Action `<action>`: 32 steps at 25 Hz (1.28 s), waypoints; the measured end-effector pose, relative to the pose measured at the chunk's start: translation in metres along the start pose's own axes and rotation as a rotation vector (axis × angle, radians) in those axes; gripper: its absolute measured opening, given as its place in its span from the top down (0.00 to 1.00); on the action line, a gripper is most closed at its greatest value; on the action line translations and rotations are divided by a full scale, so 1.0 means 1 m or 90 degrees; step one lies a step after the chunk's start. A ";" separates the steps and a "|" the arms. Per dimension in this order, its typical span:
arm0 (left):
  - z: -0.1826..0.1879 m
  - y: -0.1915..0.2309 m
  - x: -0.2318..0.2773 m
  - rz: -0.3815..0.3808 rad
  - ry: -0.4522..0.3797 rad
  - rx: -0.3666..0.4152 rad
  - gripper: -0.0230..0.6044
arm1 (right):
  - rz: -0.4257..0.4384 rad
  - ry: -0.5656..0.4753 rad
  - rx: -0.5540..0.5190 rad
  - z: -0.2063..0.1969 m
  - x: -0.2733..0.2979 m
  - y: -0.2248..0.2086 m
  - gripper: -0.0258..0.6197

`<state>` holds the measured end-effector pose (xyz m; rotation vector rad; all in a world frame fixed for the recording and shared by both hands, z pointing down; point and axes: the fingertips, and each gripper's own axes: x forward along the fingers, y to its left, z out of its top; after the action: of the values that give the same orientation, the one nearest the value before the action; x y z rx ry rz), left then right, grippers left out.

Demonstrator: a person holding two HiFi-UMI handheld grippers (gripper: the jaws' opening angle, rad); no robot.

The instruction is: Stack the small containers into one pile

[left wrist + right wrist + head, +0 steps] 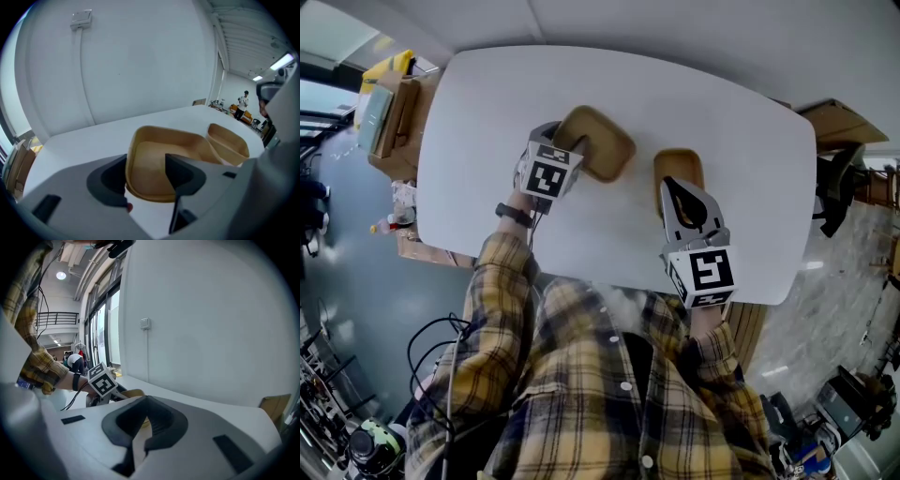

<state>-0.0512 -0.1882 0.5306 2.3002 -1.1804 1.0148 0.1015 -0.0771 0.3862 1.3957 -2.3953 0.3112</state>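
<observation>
Yellow-and-navy plaid shirt closest in the head view, both sleeves reaching up to the near edge of a white table. On the table, toward its near middle, two tan containers side by side, apart from each other and not yet stacked: wider container to the left, smaller container to the right. Left gripper at the wider container's near corner, jaws released and spread, one outside the wall and one inside above the floor, wall standing between them without being pressed. Right gripper above the table's near edge, tips at the smaller container's near rim, jaws clenched together; only a sliver of tan visible in the slit, any pinch on the rim unclear. Past the table's left end, cardboard boxes on a grey floor, with loose black cables nearer the shirt.
</observation>
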 end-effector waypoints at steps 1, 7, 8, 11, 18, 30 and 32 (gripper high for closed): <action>0.000 0.000 -0.002 0.003 -0.007 -0.007 0.61 | -0.001 -0.001 0.000 0.000 -0.001 0.000 0.94; -0.001 0.006 -0.010 0.046 -0.032 -0.015 0.50 | -0.002 -0.001 -0.001 -0.001 -0.004 -0.001 0.94; 0.000 0.006 -0.013 0.049 -0.035 -0.014 0.50 | -0.003 -0.001 -0.001 -0.001 -0.005 -0.002 0.94; 0.005 0.005 -0.024 0.049 -0.051 -0.028 0.50 | -0.013 0.003 0.001 -0.003 -0.008 -0.007 0.94; 0.025 -0.024 -0.058 0.033 -0.101 -0.028 0.51 | -0.061 0.070 0.043 -0.040 -0.016 -0.047 0.94; 0.033 -0.097 -0.087 -0.036 -0.152 -0.024 0.91 | -0.083 0.165 0.088 -0.096 -0.009 -0.093 0.88; 0.030 -0.105 -0.091 -0.044 -0.152 -0.040 0.93 | -0.078 0.185 0.095 -0.106 -0.008 -0.096 0.82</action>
<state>0.0114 -0.0944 0.4435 2.4448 -1.1936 0.6821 0.2089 -0.0802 0.4808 1.4421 -2.0783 0.6261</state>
